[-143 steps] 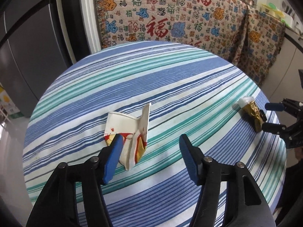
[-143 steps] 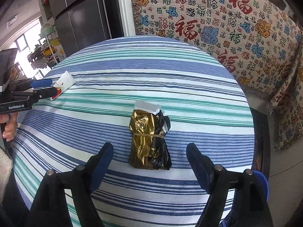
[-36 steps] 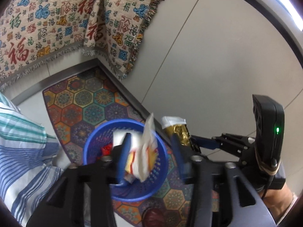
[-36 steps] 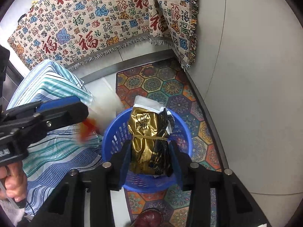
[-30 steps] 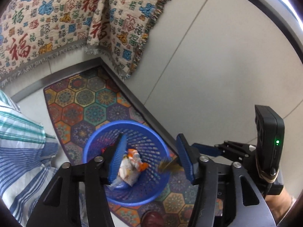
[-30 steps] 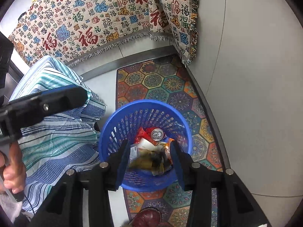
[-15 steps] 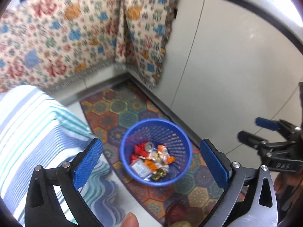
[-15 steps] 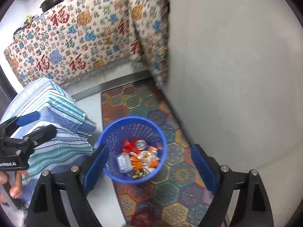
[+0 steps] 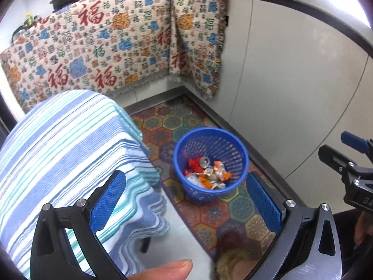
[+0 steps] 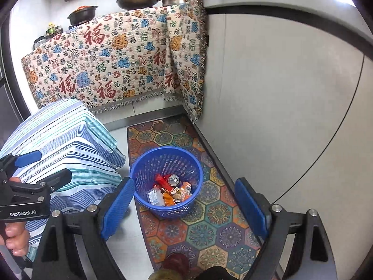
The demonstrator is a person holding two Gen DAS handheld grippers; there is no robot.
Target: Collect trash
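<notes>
A blue plastic waste basket (image 9: 223,140) stands on a patterned floor mat and also shows in the right wrist view (image 10: 144,165). Inside it lies mixed trash (image 9: 206,173): a drink can (image 10: 173,180), wrappers and a small carton. My left gripper (image 9: 185,192) is wide open and empty, high above the basket. My right gripper (image 10: 184,199) is wide open and empty, also above the basket. The right gripper shows at the right edge of the left wrist view (image 9: 349,161); the left gripper shows at the left of the right wrist view (image 10: 35,168).
A round table with a blue and green striped cloth (image 9: 58,144) stands left of the basket. A cabinet draped in a patterned cloth (image 10: 112,63) stands behind. A white cabinet wall (image 10: 279,105) is on the right. The colourful hexagon mat (image 10: 209,228) covers the floor.
Both grippers let their trash fall into the basket, then opened wider and rose away from it. The view now takes in more of the table and the cabinets.
</notes>
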